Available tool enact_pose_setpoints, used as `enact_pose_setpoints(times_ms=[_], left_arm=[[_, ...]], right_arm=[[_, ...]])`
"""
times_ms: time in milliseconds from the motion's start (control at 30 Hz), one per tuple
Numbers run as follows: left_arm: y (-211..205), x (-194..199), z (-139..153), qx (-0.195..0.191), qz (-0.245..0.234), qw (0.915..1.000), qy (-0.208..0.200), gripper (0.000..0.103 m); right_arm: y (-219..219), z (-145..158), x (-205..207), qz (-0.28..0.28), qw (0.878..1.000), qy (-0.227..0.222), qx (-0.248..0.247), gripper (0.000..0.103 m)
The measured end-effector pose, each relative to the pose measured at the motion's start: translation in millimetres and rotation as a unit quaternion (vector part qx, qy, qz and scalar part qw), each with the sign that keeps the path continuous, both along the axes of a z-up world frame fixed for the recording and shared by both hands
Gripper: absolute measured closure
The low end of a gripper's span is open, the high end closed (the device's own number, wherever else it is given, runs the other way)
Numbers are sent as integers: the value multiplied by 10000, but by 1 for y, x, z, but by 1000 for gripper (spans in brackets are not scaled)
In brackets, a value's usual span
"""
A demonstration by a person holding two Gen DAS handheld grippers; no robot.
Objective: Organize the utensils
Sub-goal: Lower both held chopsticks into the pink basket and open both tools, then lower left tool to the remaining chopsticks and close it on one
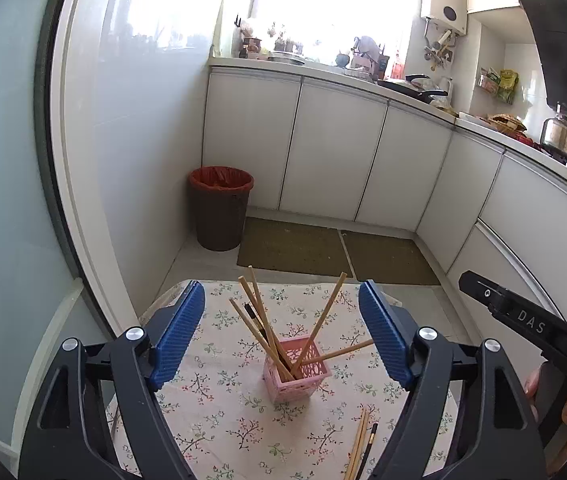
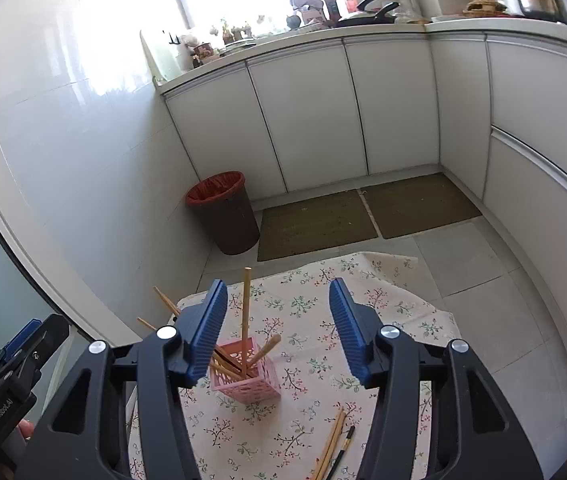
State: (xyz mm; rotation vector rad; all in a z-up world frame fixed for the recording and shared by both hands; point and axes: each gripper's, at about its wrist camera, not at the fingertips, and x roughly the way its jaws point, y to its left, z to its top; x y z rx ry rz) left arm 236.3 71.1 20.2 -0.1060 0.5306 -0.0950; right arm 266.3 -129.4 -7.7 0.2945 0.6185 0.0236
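A pink lattice utensil holder (image 1: 297,372) stands on a floral tablecloth (image 1: 219,420) and holds several wooden chopsticks (image 1: 261,320) leaning outward. It also shows in the right wrist view (image 2: 249,376). Loose chopsticks (image 1: 359,440) lie on the cloth near the front right, also in the right wrist view (image 2: 333,440). My left gripper (image 1: 283,334) is open and empty, above and behind the holder. My right gripper (image 2: 277,330) is open and empty, hovering over the holder's right side.
A dark bin with a red liner (image 1: 221,208) stands on the floor by the wall. White cabinets (image 1: 335,152) and two floor mats (image 1: 295,246) lie beyond the small table. The right gripper's body shows at the left view's right edge (image 1: 523,320).
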Motion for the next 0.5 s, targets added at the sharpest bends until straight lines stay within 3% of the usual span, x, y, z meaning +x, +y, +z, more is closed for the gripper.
enact_pose_setpoints(times_ms=[67, 300, 500], left_arm=[[-4, -6, 0, -10, -2, 10000, 2, 22], [-20, -29, -2, 20, -40, 10000, -17, 7], [-41, -41, -5, 204, -193, 9996, 33, 7]], right_arm=[[-8, -2, -11, -130, 9999, -14, 102, 33], [-31, -7, -47, -394, 9990, -103, 175, 14], [-42, -9, -74, -543, 9982, -243, -25, 9]])
